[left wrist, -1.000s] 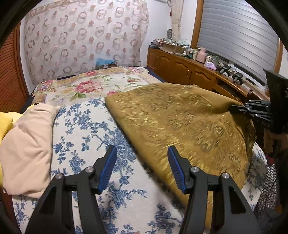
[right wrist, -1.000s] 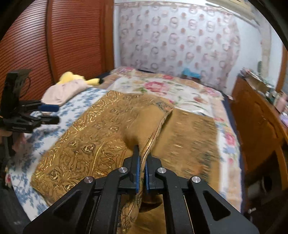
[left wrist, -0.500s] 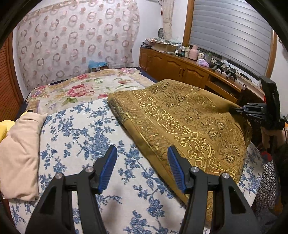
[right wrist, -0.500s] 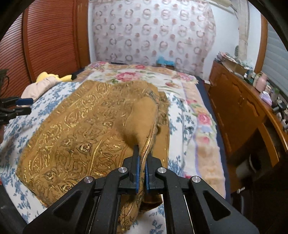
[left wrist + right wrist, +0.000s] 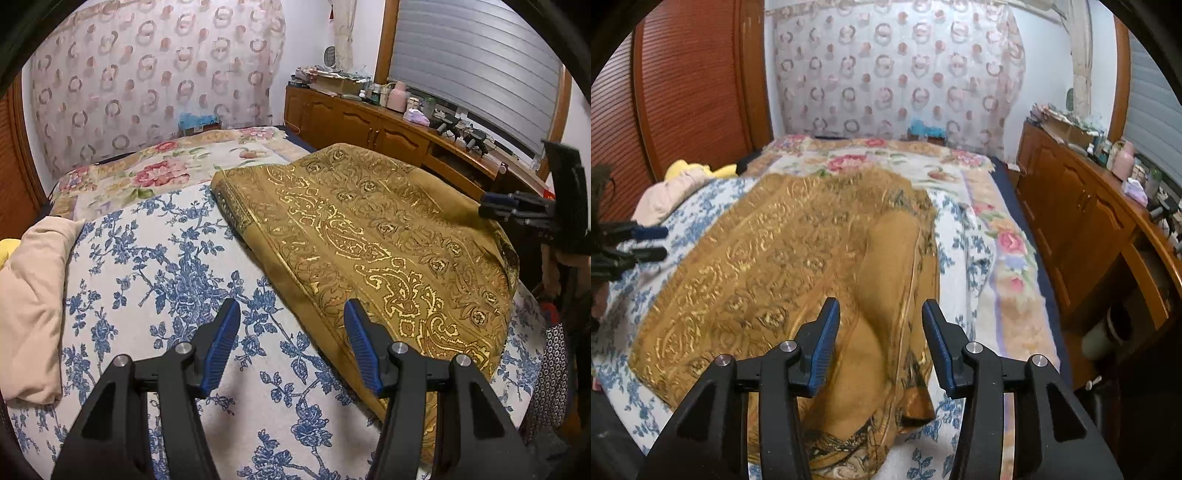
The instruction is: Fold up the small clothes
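A mustard cloth with a gold paisley pattern lies folded over on the blue-flowered bed cover. My left gripper stands open above the cover, just left of the cloth's near edge, with nothing between its fingers. My right gripper hovers over the cloth; its jaws are opening, and a raised fold of plain mustard fabric lies loose between the blue pads without touching them. The right gripper also shows at the cloth's far right edge in the left wrist view, and the left gripper at the left rim of the right wrist view.
A beige garment and something yellow lie at the bed's left side. A floral quilt covers the far end. A wooden sideboard with clutter runs along the right wall, and a slatted wooden door stands on the left.
My right gripper swung the pinched edge across, then its jaws parted and the fold dropped onto the cloth. The cloth settled flatter. My left gripper stayed open and drifted slightly.
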A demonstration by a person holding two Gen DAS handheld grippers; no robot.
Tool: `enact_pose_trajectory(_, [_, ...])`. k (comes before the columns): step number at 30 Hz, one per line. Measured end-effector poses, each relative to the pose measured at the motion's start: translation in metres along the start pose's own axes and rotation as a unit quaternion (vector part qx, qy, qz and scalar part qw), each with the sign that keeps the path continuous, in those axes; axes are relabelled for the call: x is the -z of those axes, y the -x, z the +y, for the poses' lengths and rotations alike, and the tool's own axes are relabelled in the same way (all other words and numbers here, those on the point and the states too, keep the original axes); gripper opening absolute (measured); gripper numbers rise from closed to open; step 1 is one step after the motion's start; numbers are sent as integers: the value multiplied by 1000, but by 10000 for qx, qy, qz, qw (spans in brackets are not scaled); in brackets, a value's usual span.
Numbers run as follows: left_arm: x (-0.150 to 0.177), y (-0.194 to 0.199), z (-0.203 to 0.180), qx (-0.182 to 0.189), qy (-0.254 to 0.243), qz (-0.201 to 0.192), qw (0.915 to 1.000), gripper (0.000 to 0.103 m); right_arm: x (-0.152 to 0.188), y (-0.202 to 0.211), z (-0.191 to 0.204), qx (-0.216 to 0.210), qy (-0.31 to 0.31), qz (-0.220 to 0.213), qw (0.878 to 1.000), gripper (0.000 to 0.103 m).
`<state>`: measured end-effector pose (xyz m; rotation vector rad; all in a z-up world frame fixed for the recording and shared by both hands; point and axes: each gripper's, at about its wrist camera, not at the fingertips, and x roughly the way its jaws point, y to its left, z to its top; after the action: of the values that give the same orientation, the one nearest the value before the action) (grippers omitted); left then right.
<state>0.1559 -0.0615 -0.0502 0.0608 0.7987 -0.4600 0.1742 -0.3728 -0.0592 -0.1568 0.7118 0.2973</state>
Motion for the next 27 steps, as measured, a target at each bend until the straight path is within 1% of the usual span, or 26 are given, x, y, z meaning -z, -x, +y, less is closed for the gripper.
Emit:
enact_pose_trajectory(3, [0, -2, 2, -4, 16, 17, 10000, 57, -11, -1, -2, 34, 44, -45, 10000, 47])
enact_pose_trajectory(8, [-7, -11, 6, -18, -19, 59, 10000, 57, -39, -19, -9, 149, 101, -34, 9998, 47])
enact_pose_trajectory(12, [-14, -22, 10, -59, -66, 117, 9999, 57, -60, -44, -15, 269, 235, -5, 9994, 47])
enact_pose_trajectory(16, [-24, -36, 16, -69, -49, 235, 9997, 57, -77, -77, -24, 305, 293, 145, 9990, 47])
enact_pose_trajectory(20, [-30, -47, 19, -71, -78, 330, 9994, 57, -96, -105, -34, 290, 370, 242, 9986, 46])
enact_pose_trajectory(24, [-36, -57, 21, -36, -56, 416, 9991, 57, -107, -130, -42, 247, 354, 390, 9983, 45])
enact_pose_trajectory(27, [-38, -62, 22, -15, -64, 469, 9989, 57, -108, -145, -42, 1, 324, 546, 9980, 45])
